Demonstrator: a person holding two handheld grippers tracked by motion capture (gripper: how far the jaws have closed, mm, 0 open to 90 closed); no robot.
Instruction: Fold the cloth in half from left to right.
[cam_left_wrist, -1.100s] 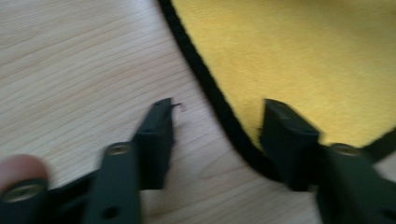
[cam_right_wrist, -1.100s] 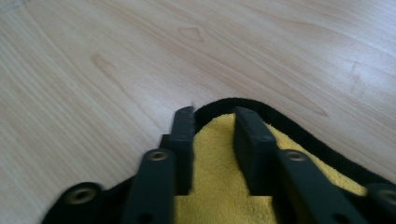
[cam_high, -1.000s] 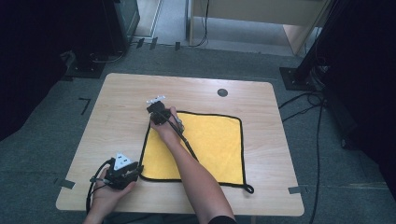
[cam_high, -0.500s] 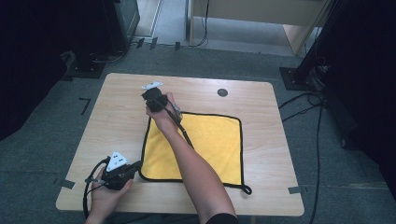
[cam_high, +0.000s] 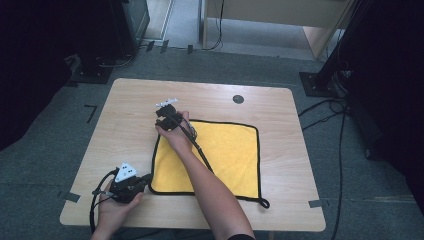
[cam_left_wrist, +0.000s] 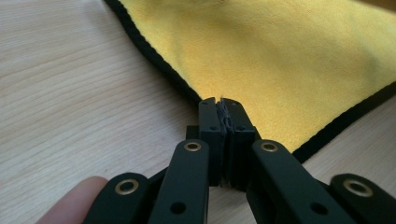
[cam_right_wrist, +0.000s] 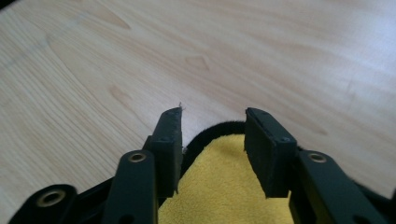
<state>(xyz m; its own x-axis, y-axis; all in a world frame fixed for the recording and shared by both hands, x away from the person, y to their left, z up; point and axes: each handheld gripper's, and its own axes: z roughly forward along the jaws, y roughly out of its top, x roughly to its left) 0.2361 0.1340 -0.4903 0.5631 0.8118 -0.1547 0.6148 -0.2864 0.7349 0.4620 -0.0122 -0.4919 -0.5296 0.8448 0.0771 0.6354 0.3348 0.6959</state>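
My right claw (cam_right_wrist: 212, 140) has just been opening: its jaws stand apart over the far left corner of the yellow cloth (cam_right_wrist: 219, 186), and the black-bound corner lies loose between them, pressed by neither pad. In the high view that right claw (cam_high: 167, 111) sits at the cloth's far left corner, with my forearm crossing the yellow from the near edge.

My left claw (cam_left_wrist: 223, 116) is closed, jaws pressed together. It sits right at the near left corner of the cloth (cam_left_wrist: 289, 60), but from the left gripper view I cannot tell whether any fabric is caught between the pads; the hem seems to run just past the tips. From above, the left claw (cam_high: 131, 181) rests on the worktop (cam_high: 125, 125) just beside that corner.

The cloth (cam_high: 225, 155) lies spread flat on the right-hand half of the worktop, square to its edges, with a small black loop at the near right corner. I judge it light, soft and limp, a nappy microfibre that will drape and fold rather than hold any shape. The stitched black border is the firmest part, so the corners are the places to pinch.

I can read no brand, label or writing anywhere.
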